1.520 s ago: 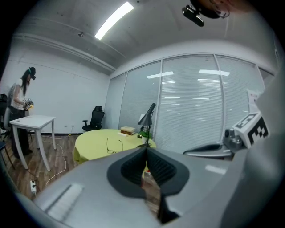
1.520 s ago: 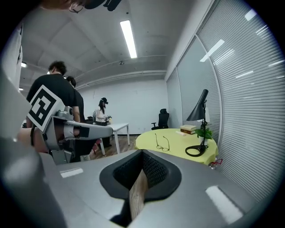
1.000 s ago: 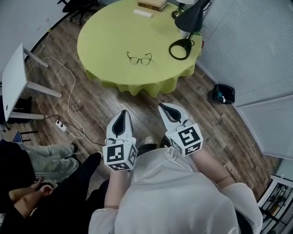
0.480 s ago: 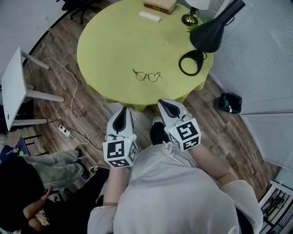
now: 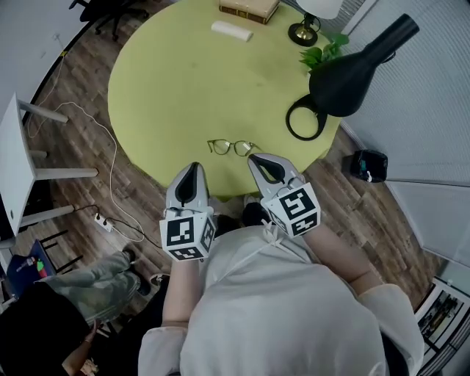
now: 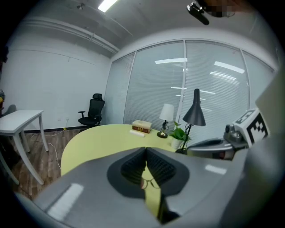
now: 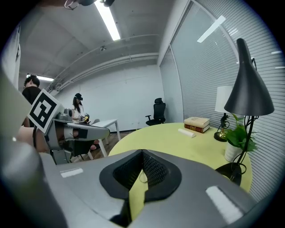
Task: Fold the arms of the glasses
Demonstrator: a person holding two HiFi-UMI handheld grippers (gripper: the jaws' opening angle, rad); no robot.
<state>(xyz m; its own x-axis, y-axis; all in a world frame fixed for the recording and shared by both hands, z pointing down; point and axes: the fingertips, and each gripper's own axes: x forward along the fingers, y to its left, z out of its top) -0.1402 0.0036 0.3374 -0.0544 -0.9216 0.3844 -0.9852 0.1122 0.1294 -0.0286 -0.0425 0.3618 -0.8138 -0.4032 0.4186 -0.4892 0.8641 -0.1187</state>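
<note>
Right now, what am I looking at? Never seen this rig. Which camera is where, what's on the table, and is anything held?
There is no robot here. A person wears a head camera and holds a two-jaw gripper in each hand. The head view looks down on the left gripper and the right gripper; the marker cubes are part of them. The other two views come from cameras riding on each gripper, looking along its jaws.

On the round green table, a pair of glasses lies near the front edge, just ahead of the grippers. Farther back are a black desk lamp, a plant, a small table lamp and a book.

Both grippers' jaws are closed and hold nothing. The glasses are untouched.
</note>
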